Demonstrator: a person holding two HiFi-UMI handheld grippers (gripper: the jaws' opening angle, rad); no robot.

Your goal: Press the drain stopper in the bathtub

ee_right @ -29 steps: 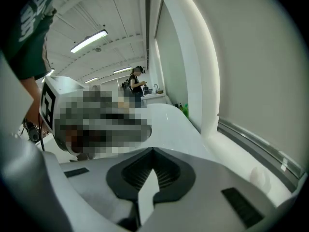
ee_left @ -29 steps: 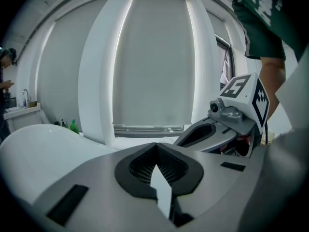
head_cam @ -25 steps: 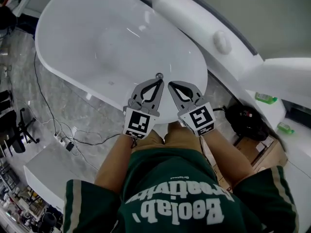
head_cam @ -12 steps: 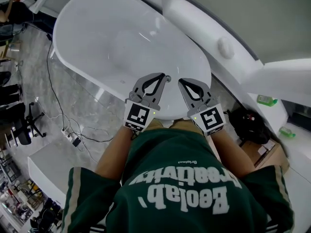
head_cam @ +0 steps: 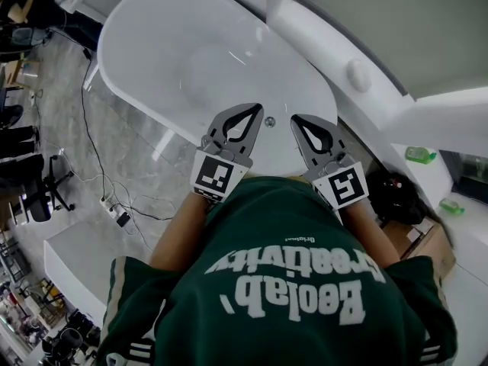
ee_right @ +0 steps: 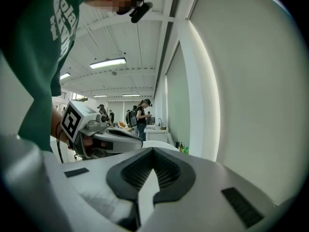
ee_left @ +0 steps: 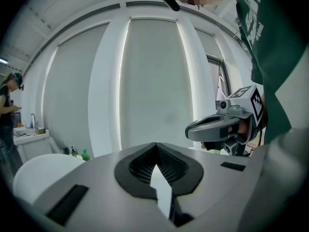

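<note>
While leaning far over in the head view, holds both grippers out above the near end of the white oval bathtub (head_cam: pixel 191 44). Points the left gripper (head_cam: pixel 256 113) just left of the small round drain stopper (head_cam: pixel 269 121), with jaws pressed together at the tips and nothing pinched. Points the right gripper (head_cam: pixel 296 121) just right of the stopper, likewise closed and empty. Puts the stopper between the two tips, low on the tub's near inner side; cannot tell whether either tip touches it. Wears a green shirt (head_cam: pixel 282 280) with white lettering across the lower frame. Takes in black cables (head_cam: pixel 84 139) on the marble floor at left and a black bag (head_cam: pixel 393 193) at right.

Along the left gripper view, meets jaws shut tip to tip, with ribbed pads around a leaf-shaped gap and nothing inside. Catches the right gripper at right, held level alongside, marker cube up. Beyond, tall pale wall panels (ee_left: pixel 149 81); at lower left the tub's white rim, small green bottles (ee_left: pixel 85 154) behind it, and another person (ee_left: pixel 8 100) at a counter.

Along the right gripper view, meets the same closed, empty jaws. Catches the left gripper at left, just beside. Farther off, several standing people (ee_right: pixel 141 111) under ceiling lights (ee_right: pixel 107 63).
</note>
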